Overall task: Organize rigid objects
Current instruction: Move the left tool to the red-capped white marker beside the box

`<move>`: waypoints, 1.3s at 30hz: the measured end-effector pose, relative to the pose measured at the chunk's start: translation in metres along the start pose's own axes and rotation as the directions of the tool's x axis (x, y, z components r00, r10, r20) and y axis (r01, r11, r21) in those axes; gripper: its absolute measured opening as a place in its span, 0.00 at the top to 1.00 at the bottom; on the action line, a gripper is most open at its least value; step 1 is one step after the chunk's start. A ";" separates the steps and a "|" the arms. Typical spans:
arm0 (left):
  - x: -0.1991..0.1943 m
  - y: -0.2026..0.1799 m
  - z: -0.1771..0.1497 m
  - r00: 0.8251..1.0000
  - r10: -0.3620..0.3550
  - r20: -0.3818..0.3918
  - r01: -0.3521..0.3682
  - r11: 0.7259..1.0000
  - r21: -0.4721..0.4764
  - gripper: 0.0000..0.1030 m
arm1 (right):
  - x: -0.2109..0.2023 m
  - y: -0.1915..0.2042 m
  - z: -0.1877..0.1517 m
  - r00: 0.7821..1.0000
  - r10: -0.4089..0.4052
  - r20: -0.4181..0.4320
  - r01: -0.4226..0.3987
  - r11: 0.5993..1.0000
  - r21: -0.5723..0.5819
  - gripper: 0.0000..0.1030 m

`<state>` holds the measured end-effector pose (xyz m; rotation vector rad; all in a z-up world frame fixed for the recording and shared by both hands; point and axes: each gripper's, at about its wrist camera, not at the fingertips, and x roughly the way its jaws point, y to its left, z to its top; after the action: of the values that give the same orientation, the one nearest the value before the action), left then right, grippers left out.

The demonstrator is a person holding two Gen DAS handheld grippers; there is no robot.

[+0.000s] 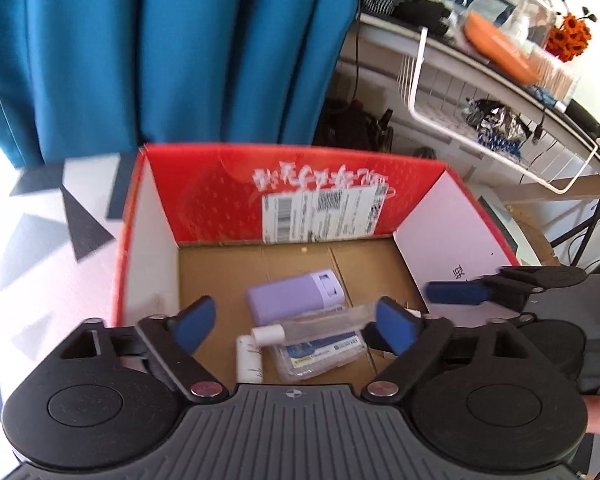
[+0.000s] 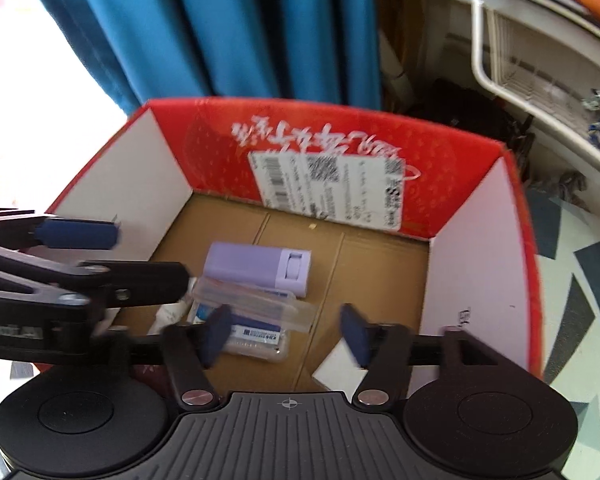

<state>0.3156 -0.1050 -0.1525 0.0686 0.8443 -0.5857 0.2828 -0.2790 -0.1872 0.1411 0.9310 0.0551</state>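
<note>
Both grippers, left gripper [image 1: 296,322] and right gripper [image 2: 286,334], hover over the red box [image 2: 220,136], jaws wide, empty; purple case [image 1: 294,294] lies inside.

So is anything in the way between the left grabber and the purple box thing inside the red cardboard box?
Nothing visible blocks it. The left gripper is open above the red cardboard box, and the lilac rectangular plastic case lies uncovered on the floor ahead. The clear plastic bottle lies just nearer, beside it.

Two black hand-held grippers with blue pads

Left gripper [image 1: 294,322] and right gripper [image 2: 286,334]: ribbed grey body, round black side discs, silver pivot screws, crosshair marking; bare skin visible beside one.
</note>
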 end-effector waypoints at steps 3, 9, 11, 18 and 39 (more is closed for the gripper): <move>-0.017 0.001 -0.001 0.999 0.033 0.040 -0.035 0.999 0.028 0.06 | -0.016 -0.004 -0.005 0.999 -0.002 0.052 0.001 1.000 0.027 0.07; -0.053 -0.001 -0.011 0.987 0.099 0.123 -0.111 0.989 0.095 0.00 | -0.049 -0.007 -0.018 0.987 -0.042 0.152 0.033 0.997 0.065 0.00; -0.067 -0.002 -0.019 0.978 0.129 0.161 -0.147 0.983 0.106 0.00 | -0.060 -0.006 -0.026 0.979 -0.064 0.196 0.050 0.996 0.078 0.00; -0.112 0.018 -0.060 0.952 0.190 0.238 -0.204 0.978 0.034 0.00 | -0.098 -0.001 -0.070 0.934 -0.110 0.339 0.071 0.990 0.125 0.00; -0.097 0.046 -0.154 0.952 0.257 0.167 -0.247 0.966 -0.079 0.00 | -0.080 0.038 -0.166 0.939 -0.056 0.340 0.036 0.997 0.064 0.00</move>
<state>0.1837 0.0216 -0.1935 0.0705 0.6665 -0.3214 0.1024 -0.2335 -0.2159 0.1753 0.5879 -0.0390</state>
